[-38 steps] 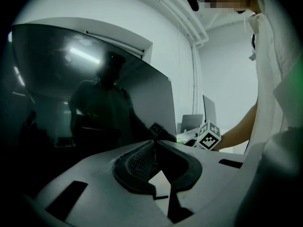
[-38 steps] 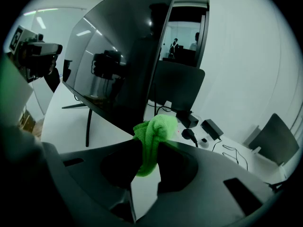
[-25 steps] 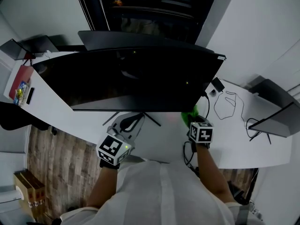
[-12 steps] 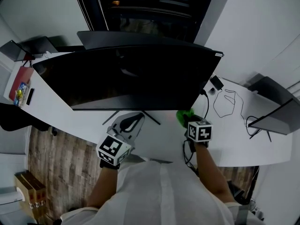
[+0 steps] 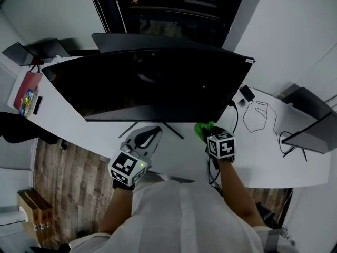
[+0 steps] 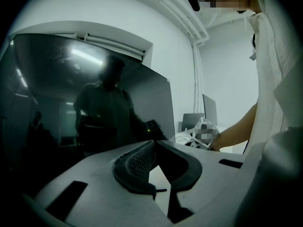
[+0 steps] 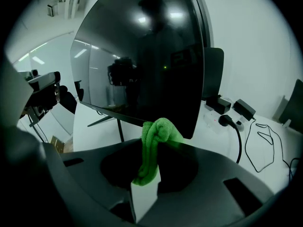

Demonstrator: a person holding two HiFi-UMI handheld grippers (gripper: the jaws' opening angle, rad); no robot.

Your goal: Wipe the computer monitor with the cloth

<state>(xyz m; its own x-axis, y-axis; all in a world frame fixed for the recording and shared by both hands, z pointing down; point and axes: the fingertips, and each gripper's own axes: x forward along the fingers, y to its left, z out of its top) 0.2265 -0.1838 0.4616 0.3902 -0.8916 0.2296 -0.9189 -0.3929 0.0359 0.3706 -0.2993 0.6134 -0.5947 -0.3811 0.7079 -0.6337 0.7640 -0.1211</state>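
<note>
Right gripper view: right claw point(image 7: 150, 148) pinches the green cloth point(image 7: 158, 131), left claw point(image 6: 154, 145) closed, empty; its bunched top should press flat on the monitor point(image 7: 142, 56), upper centre.

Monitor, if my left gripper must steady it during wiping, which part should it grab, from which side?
Probably the thin lower edge of the monitor, left of the stand legs, coming from below and in front. The panel is wide and sits on one central stand, so it could swing. The left gripper is shut and must open first; the right gripper holds the cloth.
</note>
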